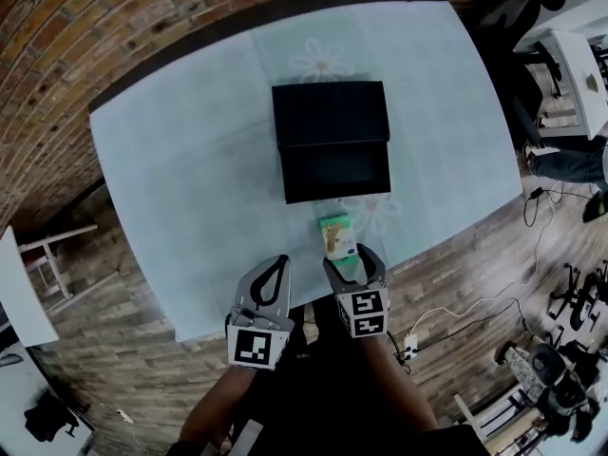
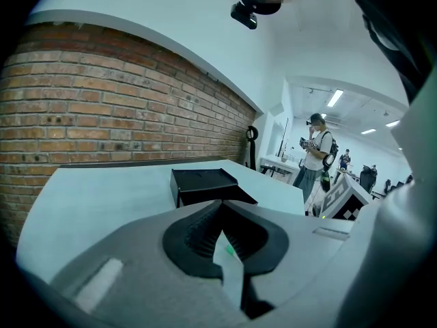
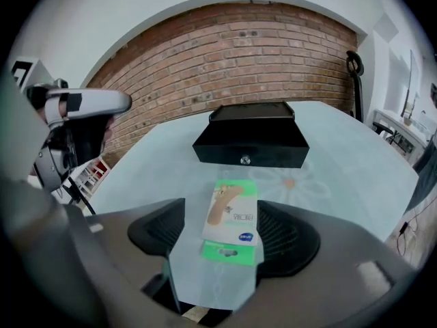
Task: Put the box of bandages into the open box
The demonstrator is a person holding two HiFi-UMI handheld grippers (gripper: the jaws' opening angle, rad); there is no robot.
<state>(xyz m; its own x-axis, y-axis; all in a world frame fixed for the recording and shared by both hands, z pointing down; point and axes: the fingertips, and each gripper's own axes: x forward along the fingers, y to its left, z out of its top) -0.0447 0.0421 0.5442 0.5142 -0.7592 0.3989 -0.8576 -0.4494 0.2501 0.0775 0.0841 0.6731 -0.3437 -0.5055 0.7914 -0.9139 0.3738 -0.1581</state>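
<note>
Standing apart, the right gripper's [image 3: 222, 227] jaws flank the box of bandages [image 3: 232, 209], which lies flat on the table [image 1: 190, 160], unclamped, just short of the open box [image 1: 332, 141]. The left gripper's [image 1: 271, 288] jaws are closed together and empty, further back from that box.

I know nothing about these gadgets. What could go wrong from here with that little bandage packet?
1. The bandage box lies flat near the front edge of the table; a clumsy close by the open right hand-held gripper could shove it off.
2. It sits off-centre between the jaws, nearer one pad, so it might twist when squeezed.
3. Carried low, it may catch on the front wall of the black box.
</note>
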